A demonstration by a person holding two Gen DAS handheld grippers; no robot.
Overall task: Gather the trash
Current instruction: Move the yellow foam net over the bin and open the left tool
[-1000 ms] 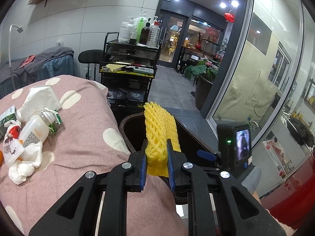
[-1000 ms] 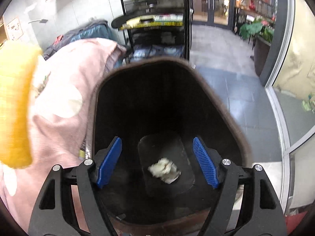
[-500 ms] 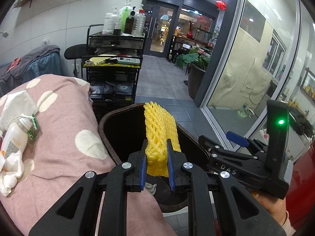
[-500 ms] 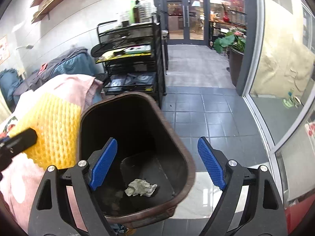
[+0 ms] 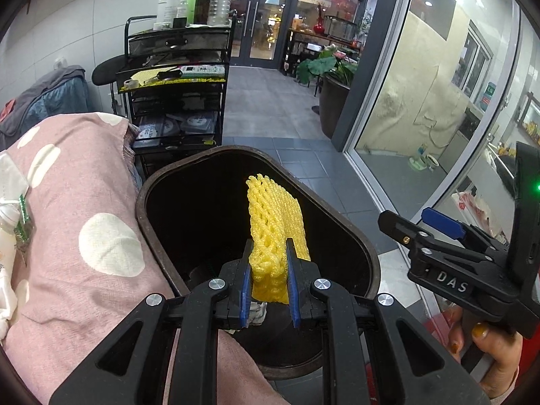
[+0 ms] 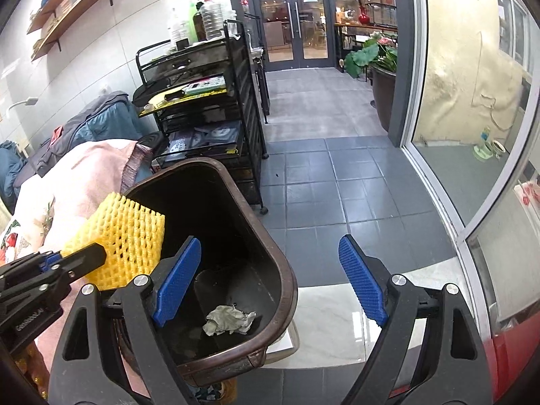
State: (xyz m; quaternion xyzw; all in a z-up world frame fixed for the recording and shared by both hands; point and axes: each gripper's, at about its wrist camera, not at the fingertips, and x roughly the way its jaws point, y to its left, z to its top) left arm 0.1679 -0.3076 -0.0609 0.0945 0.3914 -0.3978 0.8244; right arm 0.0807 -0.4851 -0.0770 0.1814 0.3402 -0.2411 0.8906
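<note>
Foam netting (image 5: pixel 274 233), the yellow sleeve kind that wraps fruit, stands upright in the left gripper (image 5: pixel 269 298), whose blue pads are clamped on its lower end. In the left wrist view it rises toward 12 o'clock from the jaws and hangs over the open mouth of the brown trash bin (image 5: pixel 158 182). From the right wrist view the same netting (image 6: pixel 125 241) shows at 9 o'clock, right at the bin's near rim (image 6: pixel 290 283).

The right gripper (image 6: pixel 268 280) is spread wide with nothing between its pads, and sits off to 3 o'clock of the bin in the left view. A crumpled tissue (image 6: pixel 229 320) already lies on the bin floor.

The netting looks very light, soft and springy. It squashes flat where the pads bite, so a pinch anywhere across its edge should hold, though a light piece like this may cling to the ribbed pads or drift as it falls. Letting go well inside the rim seems the safer choice.

More rubbish remains on the pink spotted blanket (image 5: pixel 84 209) at 9 o'clock, among it a small plastic bottle (image 5: pixel 10 233) and white wrappers, partly cut off by the frame edge, so I judge the task only partly done
</note>
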